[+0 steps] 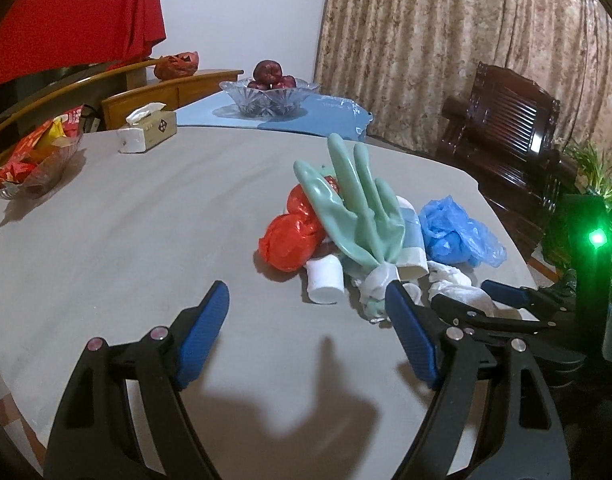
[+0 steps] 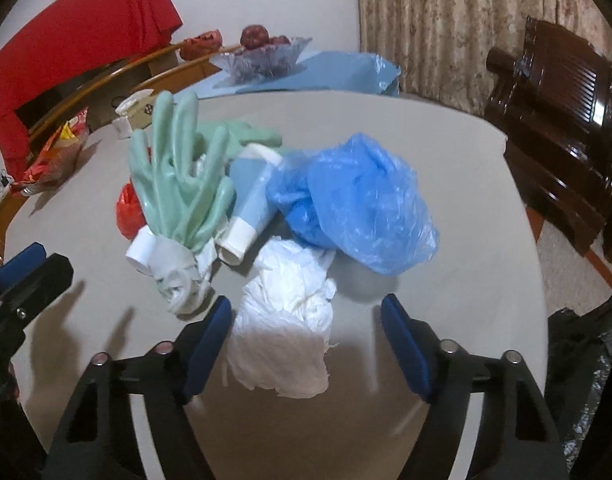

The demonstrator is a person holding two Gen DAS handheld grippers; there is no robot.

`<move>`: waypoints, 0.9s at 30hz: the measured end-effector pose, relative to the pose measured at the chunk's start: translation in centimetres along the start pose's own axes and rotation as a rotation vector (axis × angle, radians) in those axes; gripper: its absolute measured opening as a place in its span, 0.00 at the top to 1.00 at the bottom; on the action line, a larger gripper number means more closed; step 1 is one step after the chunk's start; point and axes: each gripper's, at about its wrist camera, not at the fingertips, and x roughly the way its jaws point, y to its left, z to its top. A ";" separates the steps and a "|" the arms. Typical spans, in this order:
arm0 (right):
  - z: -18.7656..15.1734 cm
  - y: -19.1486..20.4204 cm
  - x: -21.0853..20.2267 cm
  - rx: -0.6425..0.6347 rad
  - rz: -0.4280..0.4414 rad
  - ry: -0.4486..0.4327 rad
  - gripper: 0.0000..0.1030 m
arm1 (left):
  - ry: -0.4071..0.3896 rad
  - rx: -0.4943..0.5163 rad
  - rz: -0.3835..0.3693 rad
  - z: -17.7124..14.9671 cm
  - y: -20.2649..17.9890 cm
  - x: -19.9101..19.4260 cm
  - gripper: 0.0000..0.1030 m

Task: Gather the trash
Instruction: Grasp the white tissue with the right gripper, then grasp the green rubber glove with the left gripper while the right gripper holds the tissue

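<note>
At the centre of the right wrist view, a crumpled white tissue wad [image 2: 281,332] lies on the pale counter [image 2: 446,184] between the spread jaws of the right gripper [image 2: 306,340]; the left pad stands just beside or grazing the paper, the right pad is clear of it, and nothing is held. The wad looks feather-light and soft, likely to squash rather than slip, so a pinch across its bulky middle should serve. Just above it sits a puffed blue plastic bag [image 2: 358,200], thin and slick, best taken by a bunched fold. To the left, pale green rubber gloves [image 2: 177,184] lie draped over a blue-and-white tube [image 2: 249,204] and a small white cap [image 2: 141,252]; the gloves look floppy and grippy, the tube and cap firmer. A red plastic bag [image 1: 289,236] shows behind them, in the middle of the left wrist view. At the bottom of that view the left gripper [image 1: 306,340] hovers with jaws wide and empty, short of the heap, its right pad close to the gloves' knotted cuffs. Farther back, in the upper part of the frame, stand a tissue box [image 1: 149,128] and a glass fruit bowl [image 1: 269,94]. Black bag material [image 2: 582,360] shows at lower right of the right wrist view.
</note>
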 end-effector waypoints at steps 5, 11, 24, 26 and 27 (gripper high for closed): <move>-0.3 0.4 -0.4 -0.021 0.039 0.007 0.67 | 0.001 0.003 -0.008 0.0 -0.6 0.2 0.26; -0.4 -0.1 -2.7 -0.014 0.076 -0.029 0.72 | 0.007 0.016 -0.024 0.2 -1.8 0.4 0.29; -0.1 -3.9 -6.9 0.030 0.026 -0.105 0.72 | 0.019 0.044 -0.045 1.6 -5.6 3.7 0.40; 0.0 -3.9 -6.9 0.025 0.023 -0.110 0.72 | 0.015 0.038 -0.038 2.1 -5.8 4.4 0.41; 0.1 -3.9 -6.9 0.023 0.024 -0.111 0.72 | 0.015 0.036 -0.032 2.4 -5.8 4.8 0.42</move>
